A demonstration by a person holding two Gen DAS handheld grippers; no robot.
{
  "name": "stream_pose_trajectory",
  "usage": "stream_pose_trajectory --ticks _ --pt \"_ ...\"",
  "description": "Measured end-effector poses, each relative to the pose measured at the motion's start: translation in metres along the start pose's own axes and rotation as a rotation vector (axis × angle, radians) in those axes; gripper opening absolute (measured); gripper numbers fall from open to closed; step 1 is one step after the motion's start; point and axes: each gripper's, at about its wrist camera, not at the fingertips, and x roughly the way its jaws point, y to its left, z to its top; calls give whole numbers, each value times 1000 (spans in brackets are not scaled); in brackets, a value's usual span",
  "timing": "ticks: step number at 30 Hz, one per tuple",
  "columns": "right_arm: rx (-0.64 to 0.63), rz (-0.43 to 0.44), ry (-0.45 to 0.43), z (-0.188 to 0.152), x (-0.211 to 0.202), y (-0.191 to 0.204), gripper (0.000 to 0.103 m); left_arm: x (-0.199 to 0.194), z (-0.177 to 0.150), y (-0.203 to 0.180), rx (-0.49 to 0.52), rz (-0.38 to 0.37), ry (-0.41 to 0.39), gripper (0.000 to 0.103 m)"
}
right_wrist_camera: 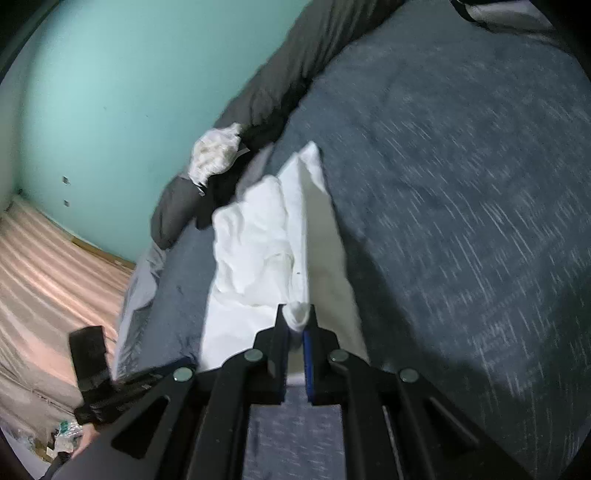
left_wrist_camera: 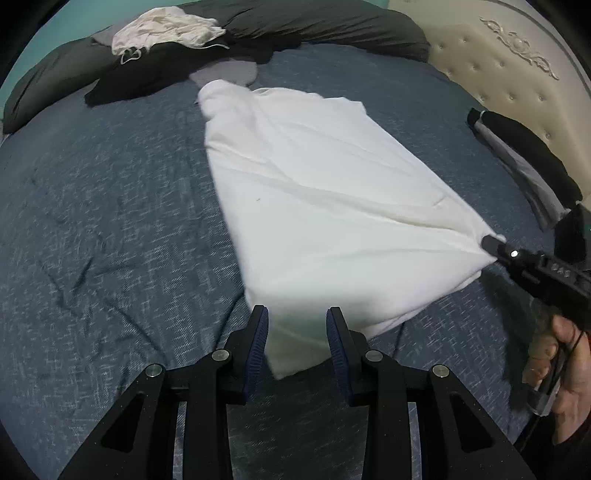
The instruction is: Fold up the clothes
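A white garment (left_wrist_camera: 314,184) lies spread across the blue bedspread (left_wrist_camera: 110,221). Its near corner sits between the blue pads of my left gripper (left_wrist_camera: 297,325), which stands open just above it; the pads do not press the cloth. At the right, my right gripper (left_wrist_camera: 489,243) is shut on another corner of the garment and pulls the cloth taut. In the right wrist view a bunch of white fabric (right_wrist_camera: 297,317) is pinched between the jaws of the right gripper (right_wrist_camera: 297,323), and the white garment (right_wrist_camera: 258,240) stretches away, rumpled at its far end.
Dark grey pillows (left_wrist_camera: 314,26) line the far edge, with a crumpled cream garment (left_wrist_camera: 166,29) and a black garment (left_wrist_camera: 147,74) on them. Folded black and grey clothes (left_wrist_camera: 524,158) lie beside the padded headboard (left_wrist_camera: 498,66). A hand (left_wrist_camera: 561,362) grips the right tool. Wooden floor (right_wrist_camera: 44,277) lies beyond the bed.
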Motion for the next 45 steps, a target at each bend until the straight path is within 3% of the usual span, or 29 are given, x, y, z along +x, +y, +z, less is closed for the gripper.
stream_pose_trajectory --ticks 5,17,19,26,35,45 --pt "55 -23 35 -7 10 -15 6 3 -13 11 -9 7 23 36" --pt "101 -5 42 -8 12 -22 10 17 -27 23 -62 -68 24 35" --pt "99 -7 43 -8 13 -22 10 19 -26 22 -54 -82 28 20" --pt "104 -1 44 -8 13 -23 10 10 -36 34 -110 -131 1 2" --pt "93 2 56 -11 14 -21 10 15 -54 48 -188 -163 20 2" --pt "46 -58 85 -17 11 -16 10 6 -50 36 -150 -139 7 2"
